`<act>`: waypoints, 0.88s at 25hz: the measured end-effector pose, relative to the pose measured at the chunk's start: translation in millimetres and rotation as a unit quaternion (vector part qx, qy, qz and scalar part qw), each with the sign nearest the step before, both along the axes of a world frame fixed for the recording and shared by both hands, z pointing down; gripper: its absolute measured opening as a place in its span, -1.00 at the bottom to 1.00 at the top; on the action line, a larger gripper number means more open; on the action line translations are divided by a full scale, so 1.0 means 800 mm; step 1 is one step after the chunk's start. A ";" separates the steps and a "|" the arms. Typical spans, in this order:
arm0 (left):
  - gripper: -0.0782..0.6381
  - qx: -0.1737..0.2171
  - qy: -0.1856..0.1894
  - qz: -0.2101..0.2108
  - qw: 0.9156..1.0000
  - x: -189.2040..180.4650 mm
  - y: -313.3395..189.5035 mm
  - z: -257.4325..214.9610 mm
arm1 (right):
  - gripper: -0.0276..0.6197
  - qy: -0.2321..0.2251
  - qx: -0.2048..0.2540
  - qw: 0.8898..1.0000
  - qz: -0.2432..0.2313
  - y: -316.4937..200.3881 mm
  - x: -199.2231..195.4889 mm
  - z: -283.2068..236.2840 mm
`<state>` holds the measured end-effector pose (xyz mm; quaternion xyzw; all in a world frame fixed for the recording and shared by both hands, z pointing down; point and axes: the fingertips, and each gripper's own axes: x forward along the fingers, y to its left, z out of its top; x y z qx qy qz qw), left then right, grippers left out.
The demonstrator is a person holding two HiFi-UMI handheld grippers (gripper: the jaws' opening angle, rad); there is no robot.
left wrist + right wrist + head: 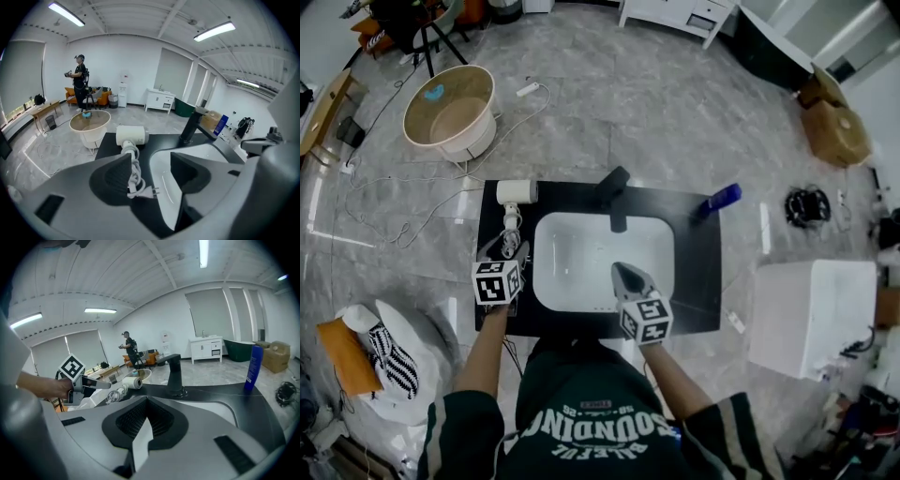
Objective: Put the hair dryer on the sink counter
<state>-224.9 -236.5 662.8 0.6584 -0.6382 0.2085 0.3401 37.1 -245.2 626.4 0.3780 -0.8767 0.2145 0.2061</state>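
The white hair dryer (517, 192) lies on the back left of the black sink counter (694, 281), its handle and coiled cord (135, 172) trailing toward me. The plug (151, 191) rests on the counter. My left gripper (514, 251) hovers just behind the cord with its jaws wide open (150, 176) and nothing pressed between the pads. My right gripper (630, 275) sits over the near edge of the white basin (581, 262), jaws shut (147, 401) and empty. In the right gripper view the hair dryer (132, 382) shows beyond the left gripper (82, 383).
A black faucet (614, 192) stands behind the basin and a blue bottle (719, 200) at the counter's back right. On the floor are a round tub (450, 111), loose cables, a white box (811, 314) and a cardboard box (834, 127). A person (80, 82) stands far off.
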 end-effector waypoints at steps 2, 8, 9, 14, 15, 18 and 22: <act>-0.06 0.010 -0.006 0.017 1.000 0.018 0.006 -0.014 | -0.91 -0.005 0.010 1.000 -0.002 -0.003 0.001 -0.011; -0.34 0.048 -0.014 0.048 0.998 0.073 0.029 -0.058 | -0.91 -0.013 0.051 0.999 -0.005 -0.009 0.021 -0.040; -0.39 0.055 -0.015 0.052 0.997 0.082 0.033 -0.066 | -0.91 -0.015 0.058 0.998 -0.005 -0.010 0.025 -0.044; -0.78 0.103 -0.026 0.055 0.993 0.107 0.044 -0.109 | -0.91 -0.026 0.080 0.996 -0.008 -0.010 0.039 -0.071; -0.78 0.116 -0.026 0.054 0.991 0.110 0.045 -0.118 | -0.91 -0.031 0.088 0.996 -0.008 -0.009 0.041 -0.077; -0.78 0.147 -0.023 0.061 0.987 0.123 0.048 -0.144 | -0.91 -0.050 0.108 0.993 -0.006 -0.011 0.047 -0.095; -0.78 0.169 -0.032 0.080 0.982 0.139 0.050 -0.169 | -0.91 -0.056 0.125 0.991 -0.007 -0.011 0.049 -0.113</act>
